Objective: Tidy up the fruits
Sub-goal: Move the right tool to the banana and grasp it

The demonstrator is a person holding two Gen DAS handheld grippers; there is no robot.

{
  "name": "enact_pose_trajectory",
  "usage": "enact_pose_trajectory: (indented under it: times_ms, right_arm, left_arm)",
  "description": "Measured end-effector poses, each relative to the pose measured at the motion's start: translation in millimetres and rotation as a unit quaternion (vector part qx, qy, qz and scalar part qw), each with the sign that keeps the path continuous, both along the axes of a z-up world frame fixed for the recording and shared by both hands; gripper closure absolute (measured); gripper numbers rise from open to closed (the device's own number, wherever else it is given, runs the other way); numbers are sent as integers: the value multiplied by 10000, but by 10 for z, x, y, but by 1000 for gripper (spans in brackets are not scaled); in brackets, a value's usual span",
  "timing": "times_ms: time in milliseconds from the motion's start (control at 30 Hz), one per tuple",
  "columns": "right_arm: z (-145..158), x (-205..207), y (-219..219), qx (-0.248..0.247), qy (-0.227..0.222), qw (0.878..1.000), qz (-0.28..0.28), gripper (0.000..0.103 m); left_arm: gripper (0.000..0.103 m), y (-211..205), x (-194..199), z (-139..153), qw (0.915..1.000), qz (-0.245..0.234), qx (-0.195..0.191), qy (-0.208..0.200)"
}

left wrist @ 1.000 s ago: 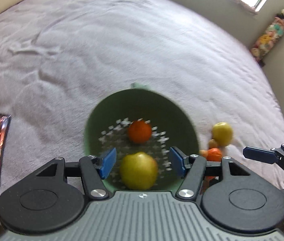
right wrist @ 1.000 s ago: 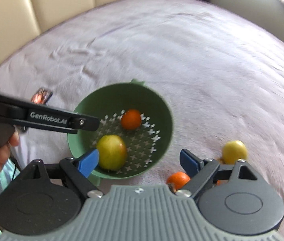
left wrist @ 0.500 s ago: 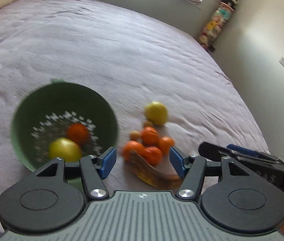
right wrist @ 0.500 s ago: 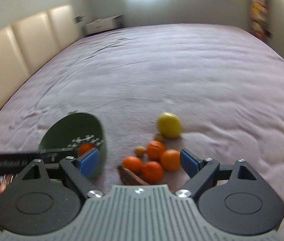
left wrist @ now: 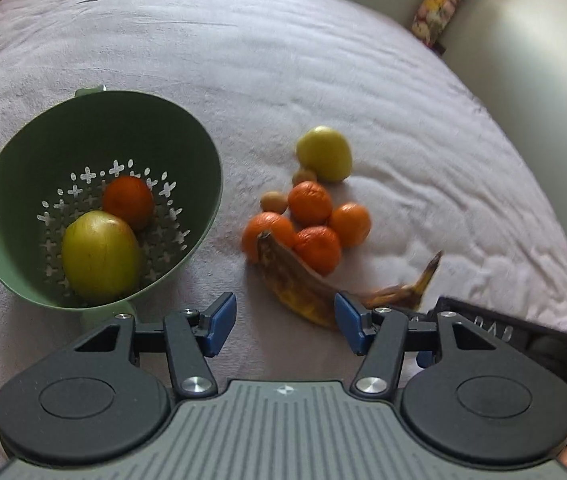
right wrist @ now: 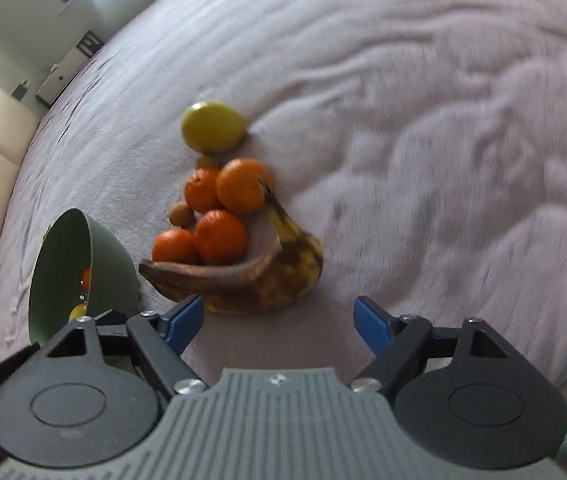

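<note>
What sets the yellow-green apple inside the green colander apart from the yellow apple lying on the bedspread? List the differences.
The yellow-green apple in the green perforated colander leans against an orange there; the yellow apple on the lilac bedspread lies loose at the far end of the fruit pile. The colander apple is greener and tinged brown; the bedspread apple is paler, plain yellow. Both are round, whole, and held by no jaws.

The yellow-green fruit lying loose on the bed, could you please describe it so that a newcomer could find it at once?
Start at the green colander on the bedspread; beside it lies a pile of fruit. The yellow-green fruit sits at the far end of that pile, beyond the tangerines and the overripe bananas. It is the pile's only large round yellow-green piece; a similar one lies inside the colander.
</note>
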State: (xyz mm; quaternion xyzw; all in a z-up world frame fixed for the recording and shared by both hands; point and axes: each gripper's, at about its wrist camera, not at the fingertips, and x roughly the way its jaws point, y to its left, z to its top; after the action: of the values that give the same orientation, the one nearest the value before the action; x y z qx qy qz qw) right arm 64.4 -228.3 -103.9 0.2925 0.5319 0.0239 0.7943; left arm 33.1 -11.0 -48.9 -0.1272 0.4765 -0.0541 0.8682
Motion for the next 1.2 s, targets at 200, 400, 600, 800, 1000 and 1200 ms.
enact_pose_trajectory:
  times_ms: [200, 400, 600, 800, 1000, 1200]
  right_arm:
    - [-142, 106, 59, 502, 96, 9983, -290, 26]
    - [-325, 205, 137, 898, 251, 9944, -489, 32]
    - [-454, 264, 97, 1184, 277, 9878, -968, 33]
    - [-508, 321, 99, 1194, 336, 9844, -1248, 37]
    - [-442, 284, -23, 1051, 227, 9855, -1316, 63]
    - [-304, 320, -122, 557, 12, 9921, -1122, 66]
  left_arm:
    - [36, -32, 70, -101, 9996, -70, 262, 75]
    - [36, -37, 142, -172, 9993, -80, 342, 129]
    - [36, -46, 200, -228, 9992, -106, 338, 207]
    - [36, -76, 242, -256, 9989, -118, 400, 213]
    - [36, -67, 258, -252, 9990, -112, 398, 191]
    - [37, -82, 265, -229, 9991, -208, 361, 102]
